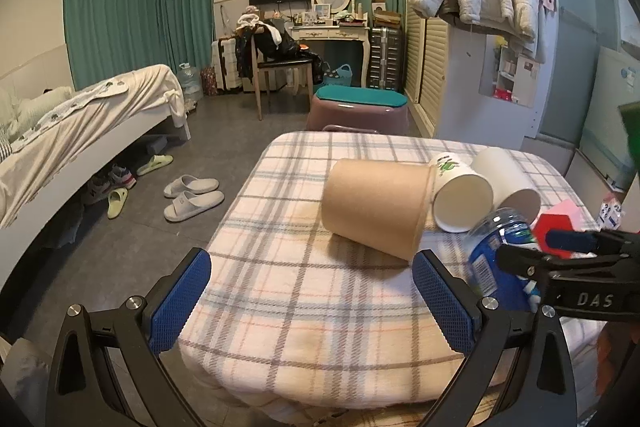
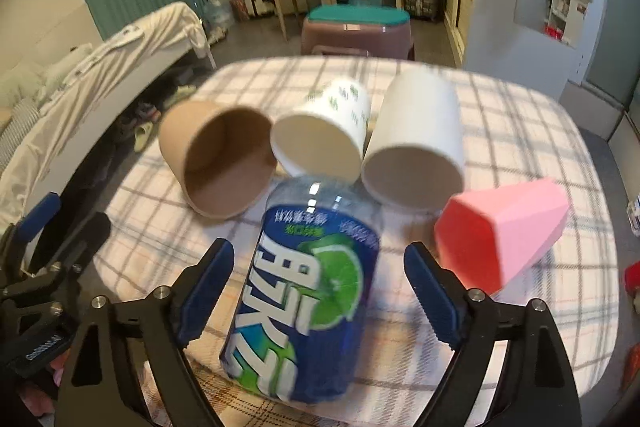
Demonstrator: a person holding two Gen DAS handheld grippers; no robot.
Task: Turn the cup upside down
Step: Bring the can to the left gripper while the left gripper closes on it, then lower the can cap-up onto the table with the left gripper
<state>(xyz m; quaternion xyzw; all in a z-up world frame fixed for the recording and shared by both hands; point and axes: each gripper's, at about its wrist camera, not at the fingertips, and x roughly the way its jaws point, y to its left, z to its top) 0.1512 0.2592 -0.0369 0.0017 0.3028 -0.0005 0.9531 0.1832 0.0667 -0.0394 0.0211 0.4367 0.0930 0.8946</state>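
Plaid cloth covered the desk (image 2: pixel 520 115), where a brown paper cup (image 2: pixel 216 163), a printed white cup (image 2: pixel 320 135) and a plain white cup (image 2: pixel 416 143) lay on their sides. My right gripper (image 2: pixel 320 291) was spread wide around a blue-labelled bottle (image 2: pixel 308 307), untouched, the cups just beyond. My left gripper (image 1: pixel 312 303) gaped near the brown cup.

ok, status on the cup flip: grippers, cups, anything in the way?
Left hand-held gripper open, empty. Right hand-held gripper open, straddling blue bottle cup, no grip. Brown cup, two white, one pink on their sides, none flipped. Cups crowded together.
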